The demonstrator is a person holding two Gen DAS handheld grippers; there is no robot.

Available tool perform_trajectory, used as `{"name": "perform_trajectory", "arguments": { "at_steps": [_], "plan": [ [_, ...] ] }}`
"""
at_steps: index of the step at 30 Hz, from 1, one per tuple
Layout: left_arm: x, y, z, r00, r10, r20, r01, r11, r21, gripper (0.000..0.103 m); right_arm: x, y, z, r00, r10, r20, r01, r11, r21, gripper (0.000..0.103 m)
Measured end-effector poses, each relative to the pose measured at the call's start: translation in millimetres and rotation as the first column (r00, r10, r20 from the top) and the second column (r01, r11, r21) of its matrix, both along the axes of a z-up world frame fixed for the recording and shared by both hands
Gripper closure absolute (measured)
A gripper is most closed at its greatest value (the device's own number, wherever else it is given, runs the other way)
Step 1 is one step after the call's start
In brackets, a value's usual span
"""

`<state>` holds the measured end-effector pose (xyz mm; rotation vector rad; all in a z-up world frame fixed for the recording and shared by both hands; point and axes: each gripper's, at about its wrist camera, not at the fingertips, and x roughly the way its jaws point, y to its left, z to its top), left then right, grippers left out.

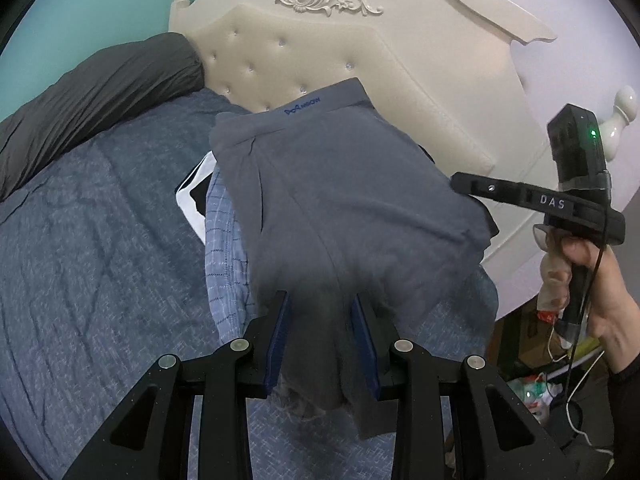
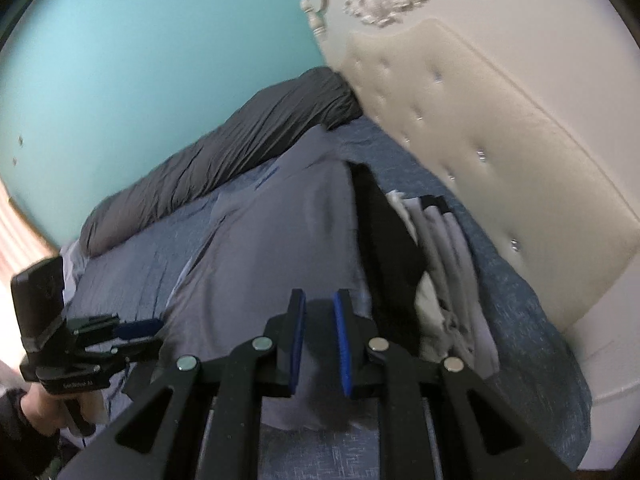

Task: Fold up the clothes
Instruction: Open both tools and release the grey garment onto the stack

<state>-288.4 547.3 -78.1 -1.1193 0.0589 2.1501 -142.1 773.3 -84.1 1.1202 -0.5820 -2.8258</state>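
Observation:
A grey pair of shorts [image 1: 340,200] with a blue logo on the waistband hangs spread over the bed. My left gripper [image 1: 320,298] is shut on its near hem, with cloth bunched between the blue pads. My right gripper [image 1: 464,184], held by a hand at the right, pinches the garment's right edge. In the right wrist view the same grey cloth [image 2: 280,240] runs between the pads of the right gripper [image 2: 320,296], and the left gripper [image 2: 140,328] shows at lower left. Below lie a blue checked garment [image 1: 224,248] and a white and black one [image 1: 192,192].
A cream tufted headboard [image 1: 320,60] stands just behind the clothes. A dark grey pillow [image 1: 92,96] lies along the teal wall. The blue bedspread [image 1: 100,260] stretches to the left. A black garment [image 2: 380,232] and folded pale clothes [image 2: 444,248] lie near the headboard. Floor clutter [image 1: 532,392] shows right of the bed.

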Motion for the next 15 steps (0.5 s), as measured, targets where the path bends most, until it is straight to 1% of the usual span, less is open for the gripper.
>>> {"name": "perform_trajectory", "arguments": {
  "at_steps": [4, 6, 9, 15],
  "plan": [
    [7, -2, 6, 1.0, 0.0, -0.021, 0.0, 1.0, 0.003, 0.068, 14, -7, 10, 0.998, 0.023, -0.056, -0.024, 1.0, -0.015, 0.089],
    [11, -1, 8, 1.0, -0.002, -0.023, 0.002, 1.0, 0.005, 0.068, 17, -14, 10, 0.997, 0.05, -0.057, -0.051, 0.999, -0.007, 0.089],
    [15, 0, 5, 1.0, -0.01, -0.024, 0.01, 1.0, -0.008, 0.068, 13, -20, 1, 0.997, 0.072, -0.034, -0.072, 0.997, 0.002, 0.089],
    [19, -4, -4, 1.0, -0.01, -0.008, 0.009, 1.0, -0.015, 0.068, 13, -6, -7, 0.999, 0.018, -0.029, -0.019, 1.0, -0.02, 0.089]
  ]
}}
